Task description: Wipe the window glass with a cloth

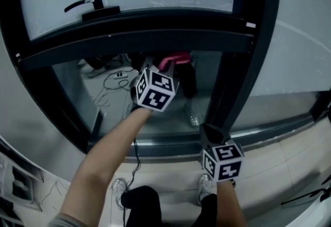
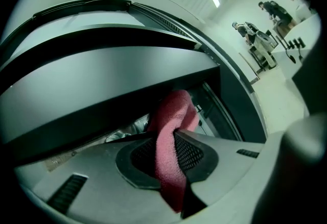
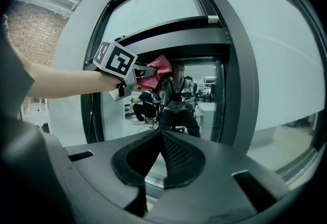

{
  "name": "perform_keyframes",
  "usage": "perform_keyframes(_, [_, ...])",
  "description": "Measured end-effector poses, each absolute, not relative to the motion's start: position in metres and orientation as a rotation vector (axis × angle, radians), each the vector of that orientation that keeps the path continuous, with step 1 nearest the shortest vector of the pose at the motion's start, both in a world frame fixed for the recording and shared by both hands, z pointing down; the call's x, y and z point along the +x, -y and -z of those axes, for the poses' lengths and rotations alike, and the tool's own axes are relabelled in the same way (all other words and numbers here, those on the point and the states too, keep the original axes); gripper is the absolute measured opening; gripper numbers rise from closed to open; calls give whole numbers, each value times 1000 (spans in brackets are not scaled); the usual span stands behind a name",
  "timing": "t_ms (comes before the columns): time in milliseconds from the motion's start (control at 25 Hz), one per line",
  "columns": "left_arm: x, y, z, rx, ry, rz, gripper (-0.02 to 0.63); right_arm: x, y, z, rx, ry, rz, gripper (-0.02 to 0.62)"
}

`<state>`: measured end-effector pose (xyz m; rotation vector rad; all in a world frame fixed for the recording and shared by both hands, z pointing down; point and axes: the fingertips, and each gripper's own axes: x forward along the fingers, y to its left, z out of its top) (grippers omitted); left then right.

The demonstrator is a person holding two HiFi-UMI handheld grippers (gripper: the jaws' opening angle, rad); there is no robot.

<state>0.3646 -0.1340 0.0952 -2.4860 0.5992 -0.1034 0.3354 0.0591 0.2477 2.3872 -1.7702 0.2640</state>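
Note:
A pink cloth (image 1: 175, 59) is pressed near the top of the lower window glass (image 1: 111, 97), just under the black crossbar (image 1: 134, 34). My left gripper (image 1: 164, 68) is shut on it, and the marker cube sits behind the jaws. In the left gripper view the cloth (image 2: 172, 139) runs between the jaws and bulges out past their tips. My right gripper (image 1: 209, 130) hangs lower right by the bottom frame, shut with nothing in it. The right gripper view has its jaws (image 3: 161, 133) closed together, with the left gripper (image 3: 134, 72) and cloth (image 3: 157, 71) up at the glass.
A black window handle (image 1: 88, 6) sits on the upper sash. A thick black upright (image 1: 245, 65) borders the pane on the right, and the sill (image 1: 170, 144) runs below. The glass reflects a person (image 3: 179, 100) and cables. Pale tiled floor lies under my feet.

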Motion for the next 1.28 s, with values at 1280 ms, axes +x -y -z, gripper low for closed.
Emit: perform_keyframes(1280, [377, 130, -249, -2581, -485, 275, 58, 344, -51, -338, 2366, 1777, -469, -2])
